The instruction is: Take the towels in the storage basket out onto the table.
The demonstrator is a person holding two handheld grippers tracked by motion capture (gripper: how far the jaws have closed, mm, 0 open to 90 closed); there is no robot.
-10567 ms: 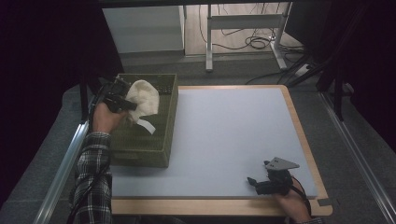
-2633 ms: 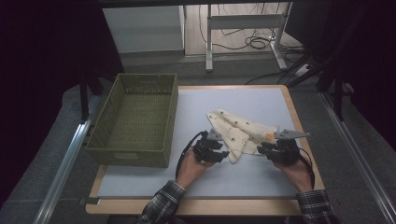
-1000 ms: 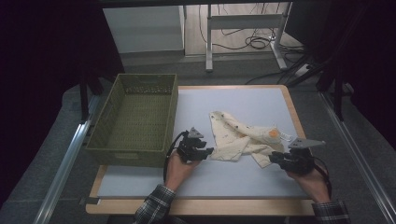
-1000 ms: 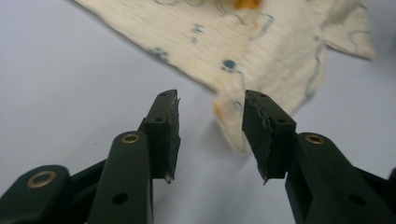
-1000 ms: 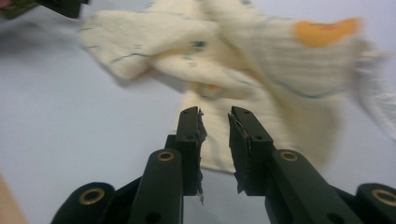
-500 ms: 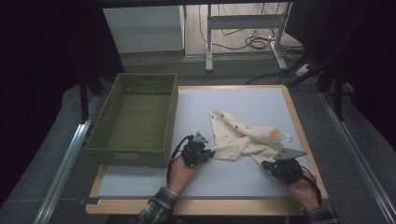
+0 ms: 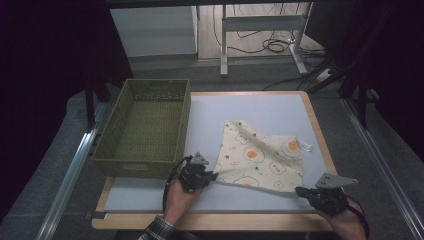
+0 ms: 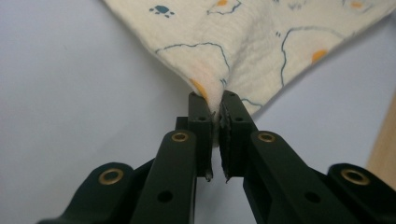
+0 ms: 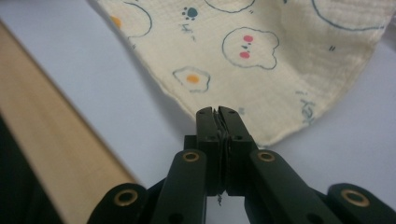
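the basket (image 7: 145,127) stands at the far left of the table (image 7: 270,102), olive green, woven and empty; it is well apart from the work in hand.

the left gripper (image 7: 212,176) sits near the front edge, just right of the basket's near corner. in the left gripper view its jaws are pressed together on the near left corner of the cloth (image 7: 260,156), and the fabric bunches into a small fold where the pads meet it (image 8: 215,95).

the cloth lies spread on the pale mat, right of centre, between the two grippers and reaching toward the far right edge. its near edge is stretched as a straight line from one gripper to the other; the far part rests flat on the mat. it is cream, with a waffle-like weave and printed bears, fried eggs and paw prints.

handling, as a judgement: the cloth is light, soft and limp. it carries no shape of its own, so it sags and folds wherever it is not held. it is not fragile and not slippery; the textured weave gives the pads good purchase. take hold at corners or along a hem, never mid-panel, and keep the two grips level to avoid twist.

a small white tag (image 7: 304,145) lies at the far right corner of the cloth; any writing on it is too small to read. no brand is legible.

the right gripper (image 7: 301,191) is at the near right, jaws pinched on the near right corner of the cloth (image 9: 261,60).
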